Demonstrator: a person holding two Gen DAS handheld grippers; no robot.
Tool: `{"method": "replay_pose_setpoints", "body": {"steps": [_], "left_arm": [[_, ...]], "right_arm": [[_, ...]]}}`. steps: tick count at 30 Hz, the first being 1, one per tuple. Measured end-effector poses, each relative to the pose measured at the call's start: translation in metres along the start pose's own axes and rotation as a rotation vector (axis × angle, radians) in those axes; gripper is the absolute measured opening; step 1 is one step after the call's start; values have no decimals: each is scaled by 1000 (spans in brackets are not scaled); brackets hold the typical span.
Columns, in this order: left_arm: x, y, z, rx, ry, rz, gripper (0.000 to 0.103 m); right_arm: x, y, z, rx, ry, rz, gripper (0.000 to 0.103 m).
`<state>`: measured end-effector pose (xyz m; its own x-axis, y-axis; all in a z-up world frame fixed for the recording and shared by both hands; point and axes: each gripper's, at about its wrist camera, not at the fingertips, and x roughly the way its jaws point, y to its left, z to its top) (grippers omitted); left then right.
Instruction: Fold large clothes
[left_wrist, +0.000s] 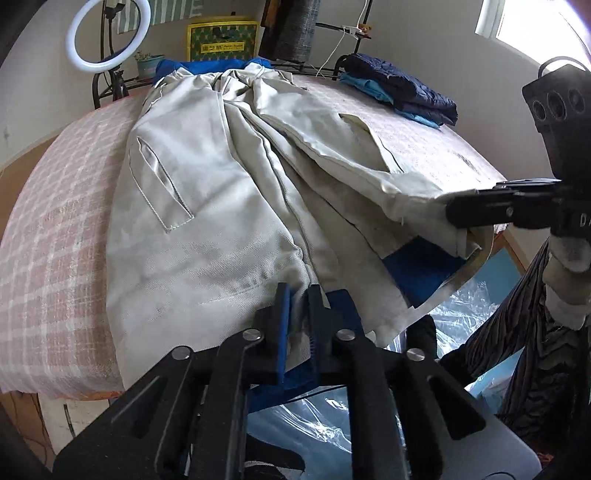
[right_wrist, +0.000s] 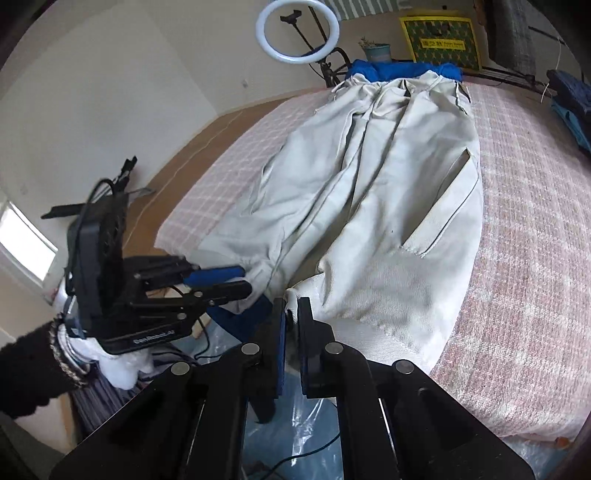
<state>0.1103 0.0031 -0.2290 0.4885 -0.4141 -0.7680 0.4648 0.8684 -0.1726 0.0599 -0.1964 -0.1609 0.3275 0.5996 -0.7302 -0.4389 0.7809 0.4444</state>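
A large beige jacket with blue lining (left_wrist: 207, 199) lies lengthwise on the pink checked bed (left_wrist: 55, 229), its hem hanging over the near edge. It also shows in the right wrist view (right_wrist: 376, 206). My left gripper (left_wrist: 298, 295) is shut on the jacket's hem at the left corner; it shows in the right wrist view (right_wrist: 240, 278) too. My right gripper (right_wrist: 291, 314) is shut on the hem's other corner, and shows in the left wrist view (left_wrist: 452, 210) at the right. Both corners are lifted slightly off the bed edge (right_wrist: 517, 332).
Folded dark blue and light blue clothes (left_wrist: 402, 92) lie at the bed's far right corner. A ring light (left_wrist: 107, 37), a potted plant (left_wrist: 149, 64) and a yellow box (left_wrist: 221, 40) stand behind the bed. Clear plastic wrap (left_wrist: 461, 310) lies on the floor below.
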Motion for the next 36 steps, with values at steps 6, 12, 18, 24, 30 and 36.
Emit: {"method": "replay_pose_setpoints", "body": {"steps": [6,12,18,24,30,36], "left_arm": [[-30,7,4,-107,-64,-90,1],[-5,3,-4,-71,19,-95,1],[-4,-4,-7,-15,29,-79,1],[-19,-5,-1,-15,40,-104,2],[-51,7,12,-95,-46,-145,2],[-25,16,23,-136,-43,-112,2]], "right_arm": [[-12,2,7,41,-43,90,5],[47,3,-26,-45,107,-26,5],[28,12,-13,-42,50,44,5],[38,10,-17,-48,82,39,5],[32,9,-6,-85,192,92,11],[-1,3,62,-82,108,124,24]]}}
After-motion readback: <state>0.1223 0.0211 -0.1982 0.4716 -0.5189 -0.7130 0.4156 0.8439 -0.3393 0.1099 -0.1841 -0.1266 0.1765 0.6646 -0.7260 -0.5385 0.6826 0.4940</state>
